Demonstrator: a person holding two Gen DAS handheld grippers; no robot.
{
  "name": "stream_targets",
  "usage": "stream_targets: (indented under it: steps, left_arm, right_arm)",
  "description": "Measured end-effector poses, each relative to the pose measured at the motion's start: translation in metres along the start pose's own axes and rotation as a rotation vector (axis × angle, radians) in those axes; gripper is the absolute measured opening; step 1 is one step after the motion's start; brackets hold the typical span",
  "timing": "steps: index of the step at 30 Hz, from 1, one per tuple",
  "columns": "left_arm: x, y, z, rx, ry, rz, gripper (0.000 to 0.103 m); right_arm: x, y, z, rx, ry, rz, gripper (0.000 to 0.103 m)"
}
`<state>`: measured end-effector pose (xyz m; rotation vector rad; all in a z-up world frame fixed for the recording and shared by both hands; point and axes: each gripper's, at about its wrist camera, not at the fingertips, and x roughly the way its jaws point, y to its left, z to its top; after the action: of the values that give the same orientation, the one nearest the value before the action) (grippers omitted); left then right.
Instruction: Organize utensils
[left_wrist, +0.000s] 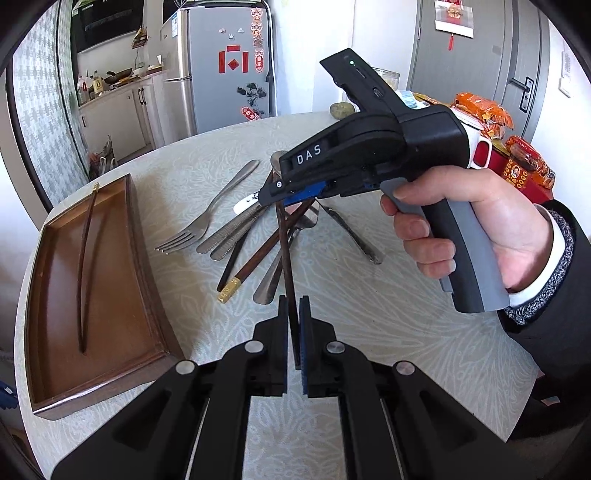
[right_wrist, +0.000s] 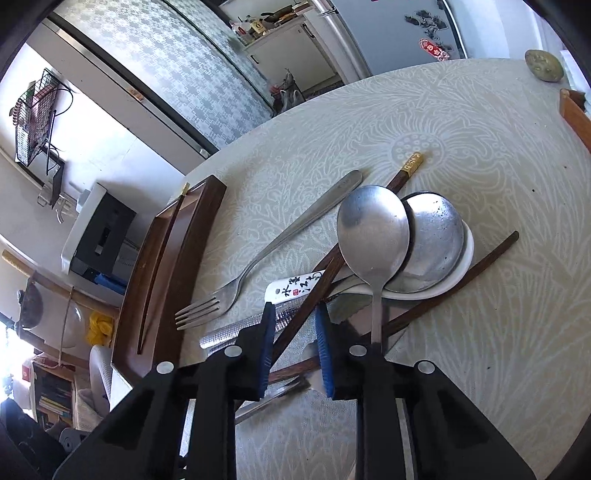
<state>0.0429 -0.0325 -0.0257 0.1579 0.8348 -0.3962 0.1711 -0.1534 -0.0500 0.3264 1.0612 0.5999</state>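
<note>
The left gripper (left_wrist: 294, 314) is clamping a dark chopstick (left_wrist: 286, 251), which is rising from its pads toward the pile of cutlery (right_wrist: 332, 266) on the table (left_wrist: 388, 317). The right gripper (right_wrist: 295, 332) is straddling another chopstick (right_wrist: 314, 295) in that pile, jaws apart, not yet pinching it. The wooden tray (left_wrist: 48, 402) is lying left, holding one chopstick.

Home kitchen and dining corner

Silver refrigerator (left_wrist: 225, 70) bearing red paper decorations and magnets; white cabinets (left_wrist: 118, 110) with a counter crowded with bottles and a wok; sliding door (left_wrist: 40, 110) with patterned glass; grey entry door (left_wrist: 476, 55) hung with a red ornament; round bench (left_wrist: 388, 314) under a pale floral cloth, carrying cutlery, a wooden tray (left_wrist: 99, 280) and snack packets (left_wrist: 484, 110); wire rack (right_wrist: 35, 114) on the wall
</note>
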Motion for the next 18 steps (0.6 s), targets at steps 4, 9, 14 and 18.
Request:
stream_targets:
  steps: [4,9,14,18]
  left_arm:
    - [0.0,0.0,-0.003,0.003,0.0,-0.003,0.006]
    - [-0.01,0.001,-0.005,0.005,-0.02,-0.004,0.006]
    - [-0.026,0.012,-0.007,-0.007,-0.05,0.01,0.006]
    - [-0.035,0.029,-0.008,-0.024,-0.067,0.033,0.006]
  right_arm:
    - [-0.008,0.007,-0.001,-0.018,-0.023,-0.009,0.019]
    - [-0.019,0.023,0.004,-0.051,-0.04,-0.004,0.018]
    - [-0.022,0.051,0.013,-0.104,-0.051,-0.004,0.017]
    - [-0.012,0.076,0.024,-0.15,-0.041,0.007,0.017]
